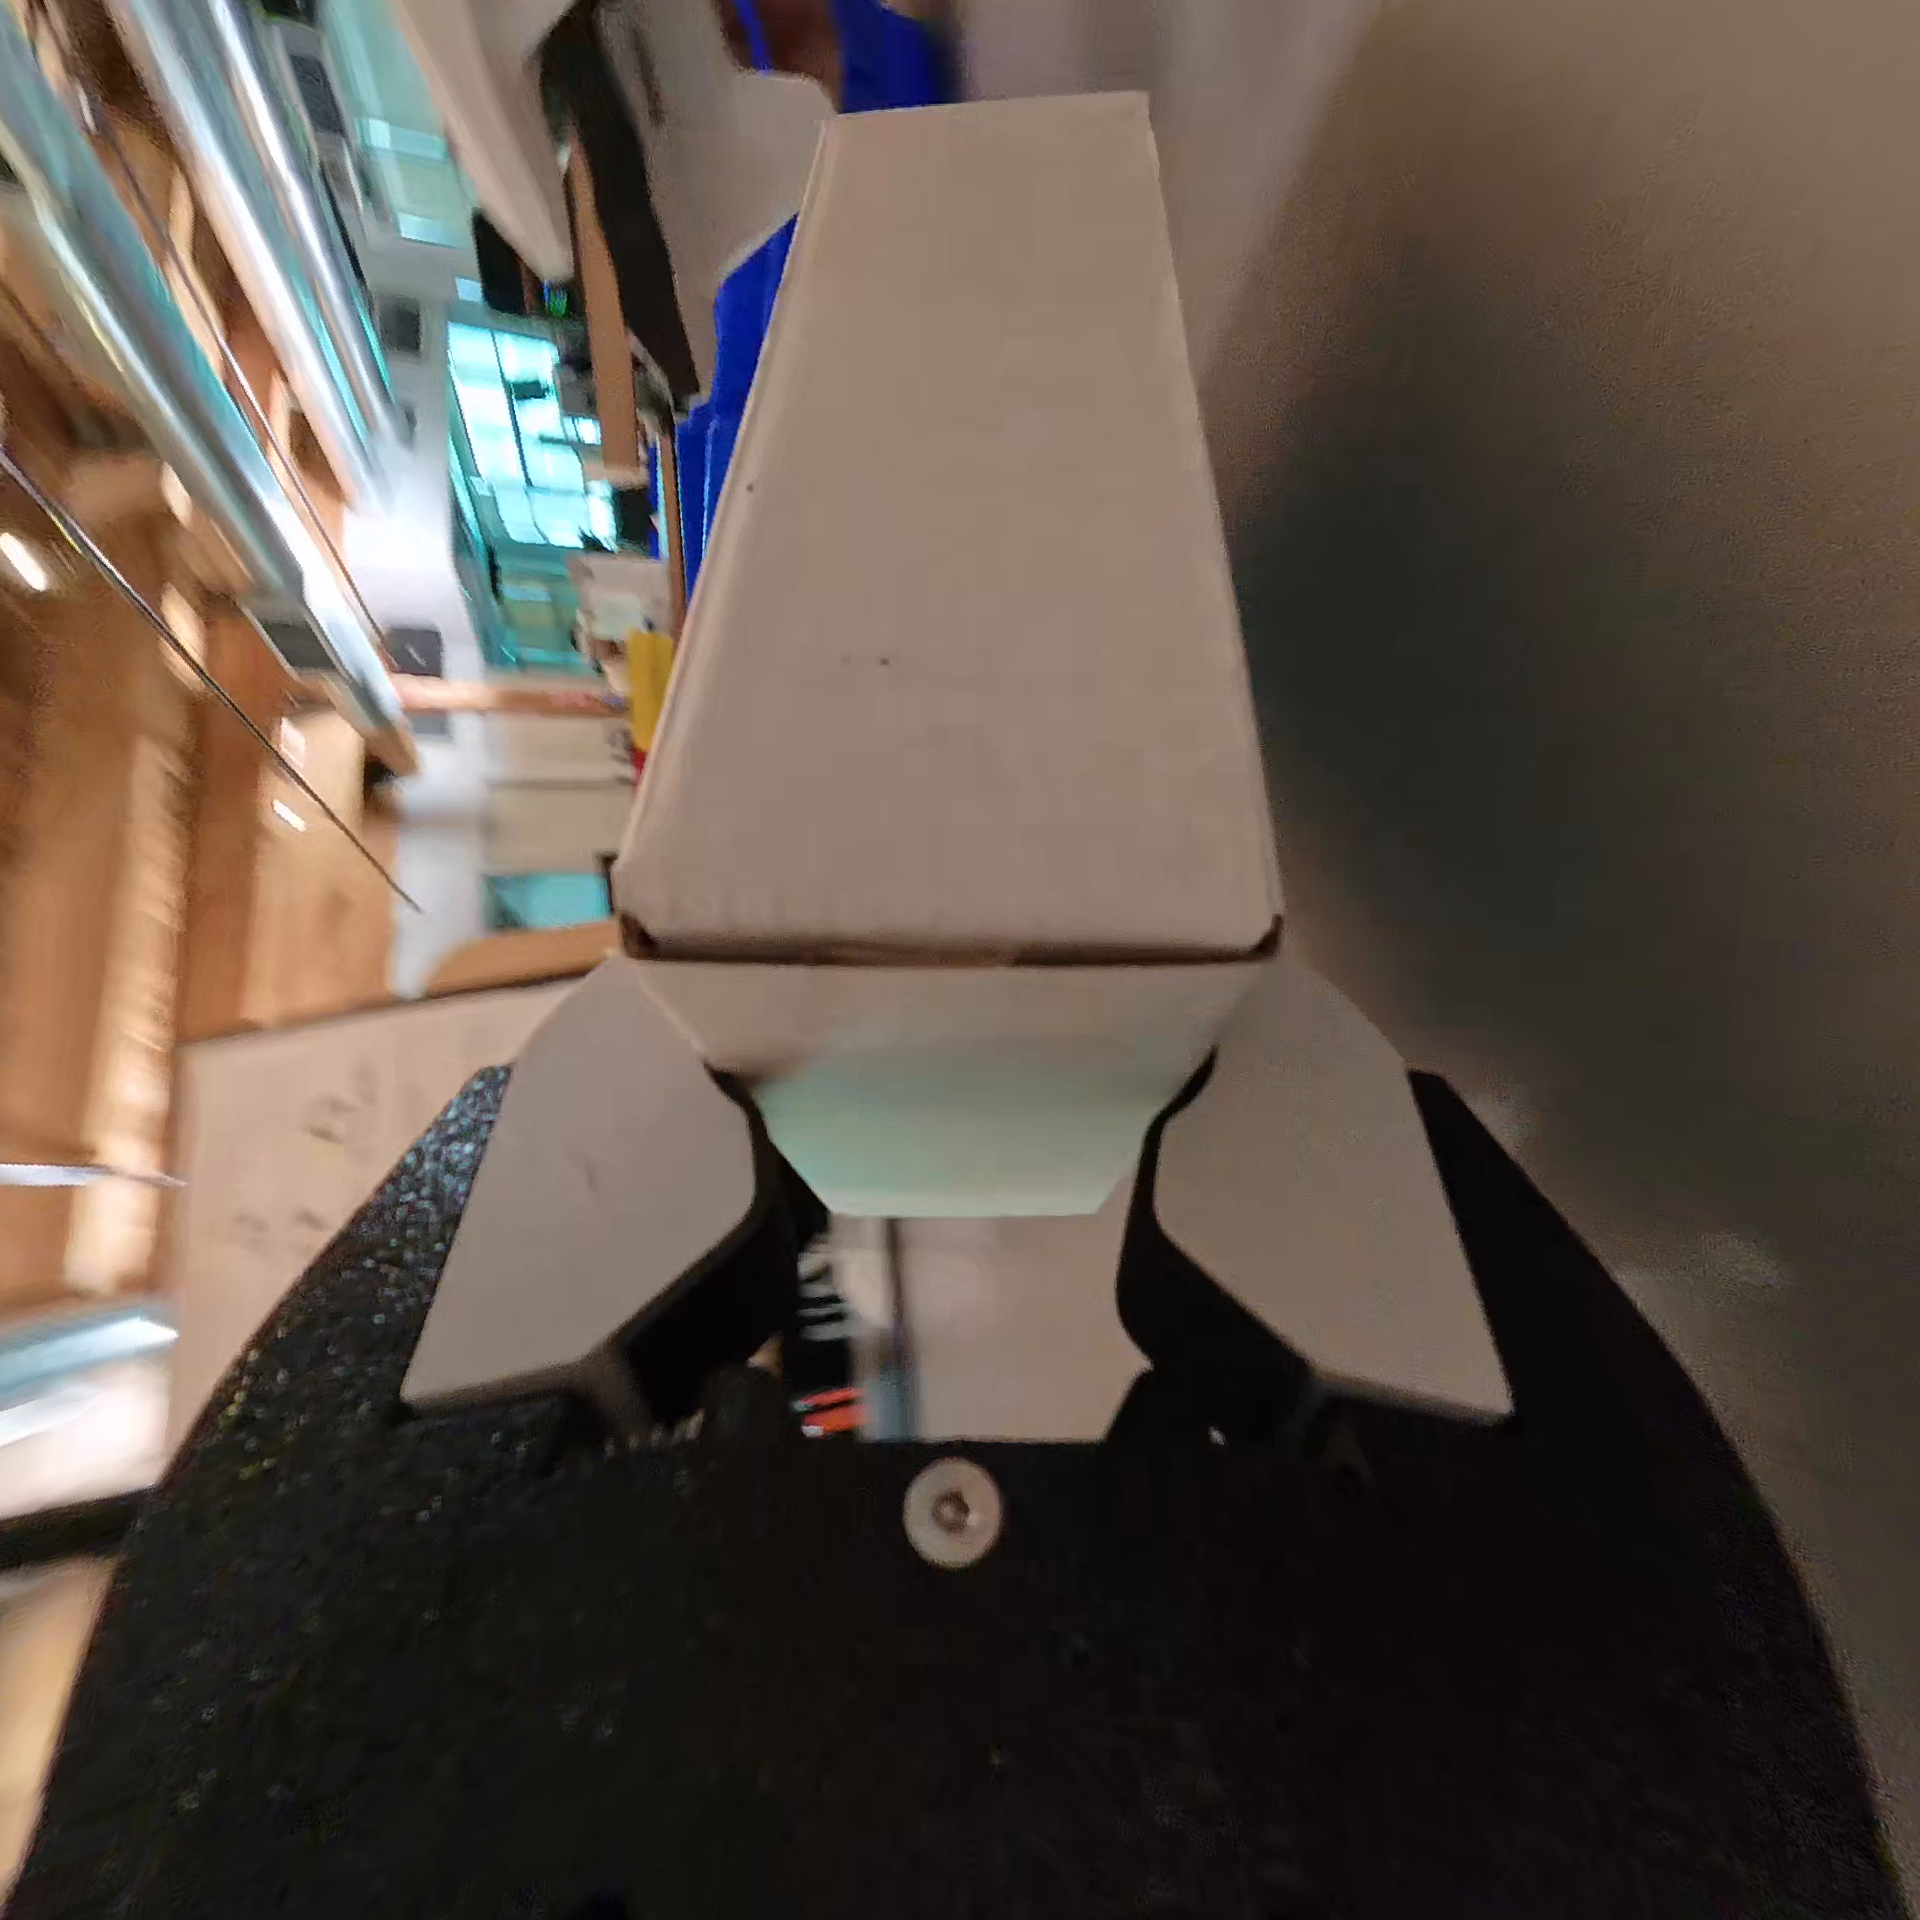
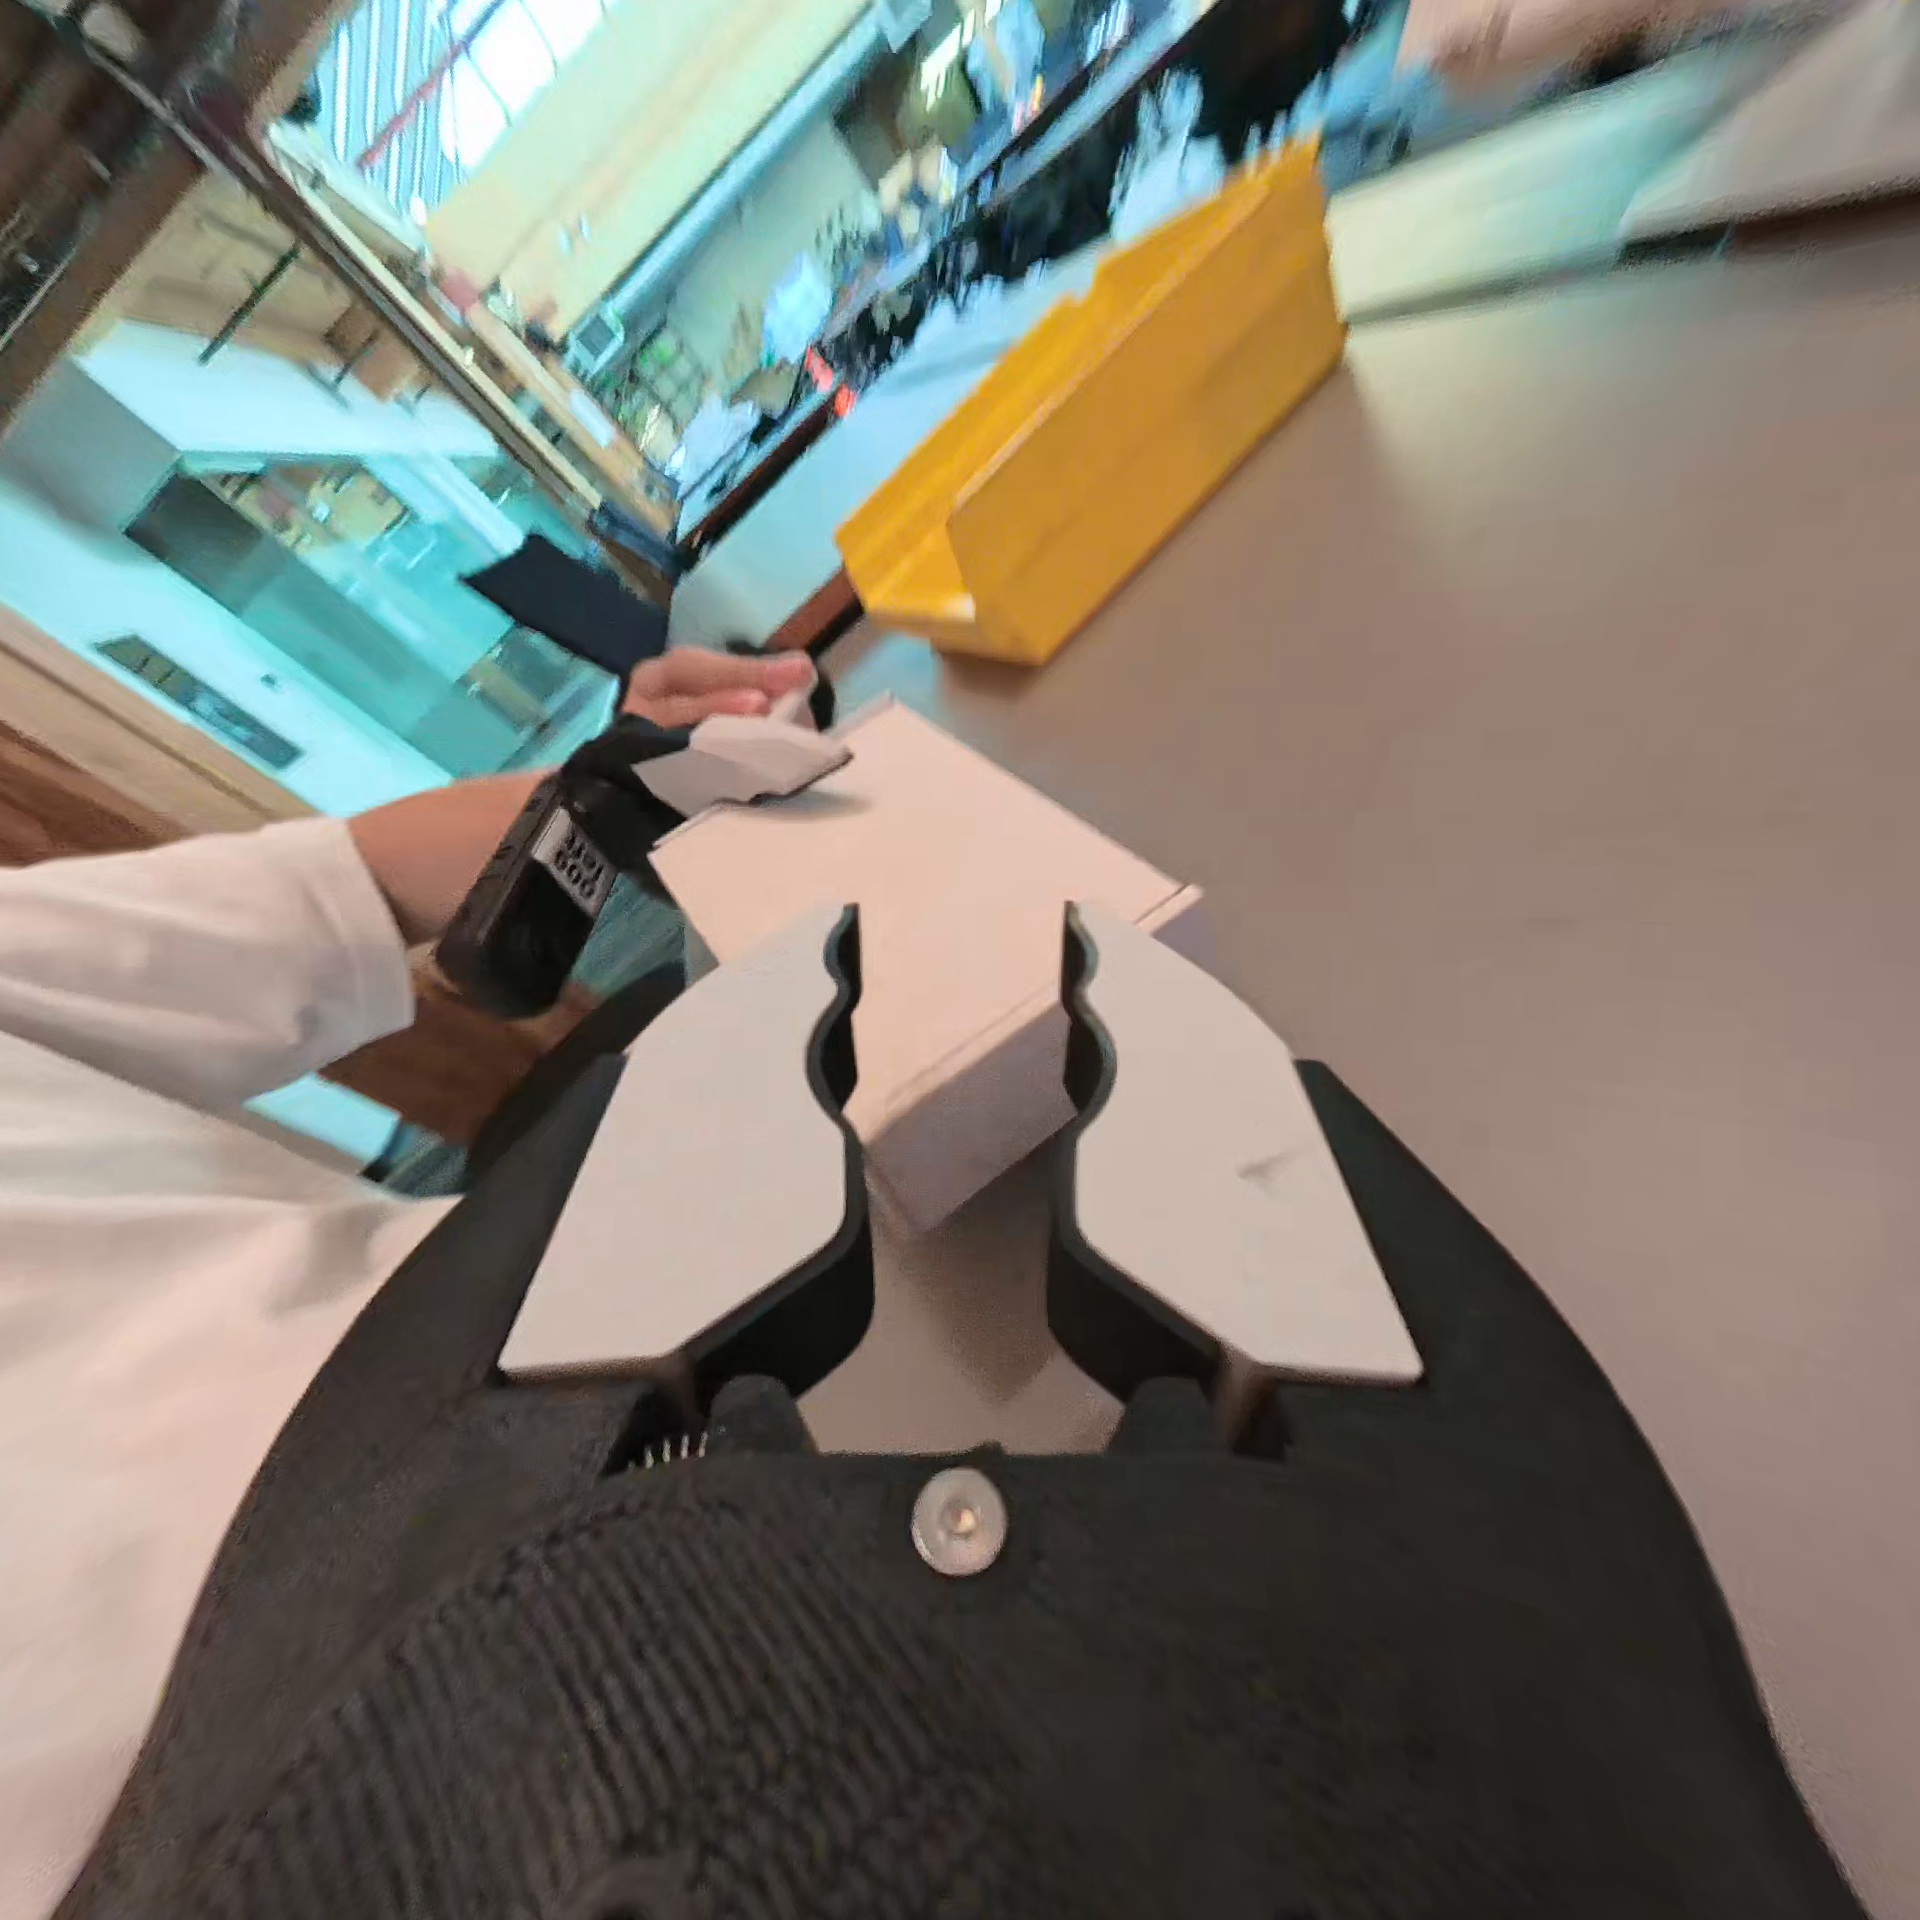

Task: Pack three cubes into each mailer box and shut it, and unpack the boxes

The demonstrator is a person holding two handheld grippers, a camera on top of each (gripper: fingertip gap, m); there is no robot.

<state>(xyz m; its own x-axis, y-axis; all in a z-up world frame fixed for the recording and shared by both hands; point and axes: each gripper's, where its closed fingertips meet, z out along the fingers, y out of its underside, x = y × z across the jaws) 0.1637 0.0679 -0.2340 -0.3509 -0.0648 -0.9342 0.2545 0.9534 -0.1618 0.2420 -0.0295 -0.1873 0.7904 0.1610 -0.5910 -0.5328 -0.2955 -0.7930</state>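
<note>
A shut white mailer box (image 1: 956,571) runs forward from my left gripper (image 1: 940,987), whose jaws clamp its near end. The view is rolled sideways. In the right wrist view the same box (image 2: 935,831) lies low over the grey table (image 2: 1558,831). My right gripper (image 2: 961,925) has its jaws closed in on the box's near corner, one finger (image 2: 707,1143) over the top face. The left gripper (image 2: 748,769) shows at the box's far end with a finger on top. No cubes are in view.
A yellow bin (image 2: 1122,447) stands on the table beyond the box. Blue bins (image 1: 748,343) show behind the box in the left wrist view. A person's white sleeve (image 2: 187,956) is at the left. Brown cartons (image 1: 343,1122) and shelving lie beyond the table edge.
</note>
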